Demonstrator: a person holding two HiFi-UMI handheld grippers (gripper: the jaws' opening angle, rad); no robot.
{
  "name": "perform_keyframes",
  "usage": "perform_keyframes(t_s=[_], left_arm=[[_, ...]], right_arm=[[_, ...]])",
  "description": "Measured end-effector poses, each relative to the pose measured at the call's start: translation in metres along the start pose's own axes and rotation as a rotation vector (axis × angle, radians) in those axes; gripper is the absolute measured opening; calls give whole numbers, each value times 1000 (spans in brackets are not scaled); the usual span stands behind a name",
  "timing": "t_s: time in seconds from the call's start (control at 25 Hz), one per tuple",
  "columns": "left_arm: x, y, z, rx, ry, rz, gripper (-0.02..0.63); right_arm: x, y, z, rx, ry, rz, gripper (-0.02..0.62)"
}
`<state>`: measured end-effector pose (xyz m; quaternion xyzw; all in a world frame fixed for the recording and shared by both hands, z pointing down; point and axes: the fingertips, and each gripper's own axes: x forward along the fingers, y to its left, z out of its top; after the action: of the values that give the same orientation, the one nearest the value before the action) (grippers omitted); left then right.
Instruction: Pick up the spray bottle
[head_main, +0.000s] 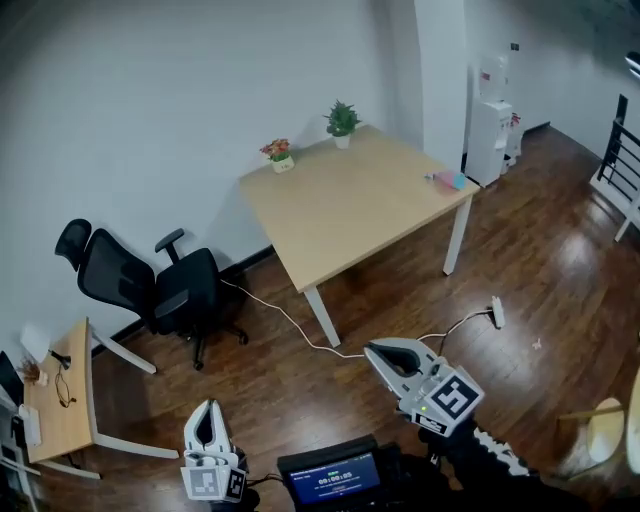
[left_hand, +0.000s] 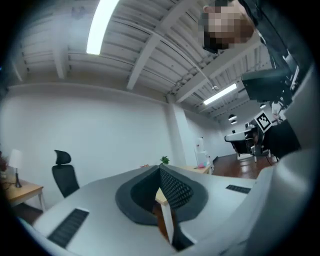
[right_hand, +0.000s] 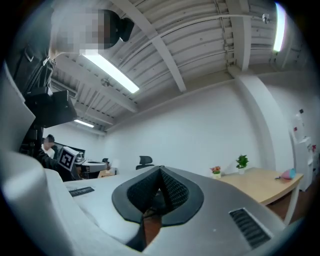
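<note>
Square pale wooden table (head_main: 350, 210) holds maybe a pink spray bottle (head_main: 450, 180); left gripper (head_main: 207, 408) and right gripper (head_main: 372, 350) closed, empty.

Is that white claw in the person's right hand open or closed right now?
Shut: in the right gripper view, the white right gripper's black ribbed pads meet at the tips, with nothing between them.

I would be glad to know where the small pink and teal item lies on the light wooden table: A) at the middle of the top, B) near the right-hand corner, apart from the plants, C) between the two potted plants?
B: the pink and teal item lies by the table's right-hand corner, apart from the green plant and the flowering plant at the wall side.
</note>
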<state>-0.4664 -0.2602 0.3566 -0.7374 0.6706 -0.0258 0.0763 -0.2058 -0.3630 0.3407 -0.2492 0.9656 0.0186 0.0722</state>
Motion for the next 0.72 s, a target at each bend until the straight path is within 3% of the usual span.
perform_keyframes(t_s=[0.12, 0.32, 0.44, 0.52, 0.64, 0.72], left_arm=[[151, -47, 10, -13, -3, -144, 6], [366, -107, -23, -90, -6, -260, 6], [484, -137, -38, -26, -9, -366, 6], [564, -150, -43, -7, -22, -420, 6], [698, -143, -48, -101, -23, -440, 6], [787, -139, -45, -122, -22, -452, 6]], right_arm=[[16, -133, 9, 4, 2, -78, 2], [21, -334, -19, -1, 8, -218, 2], [35, -440, -31, -29, 28, -313, 2], [50, -509, -34, -22, 38, -362, 2], [89, -619, -34, -16, 45, -432, 2], [118, -697, -28, -34, 47, -471, 2]])
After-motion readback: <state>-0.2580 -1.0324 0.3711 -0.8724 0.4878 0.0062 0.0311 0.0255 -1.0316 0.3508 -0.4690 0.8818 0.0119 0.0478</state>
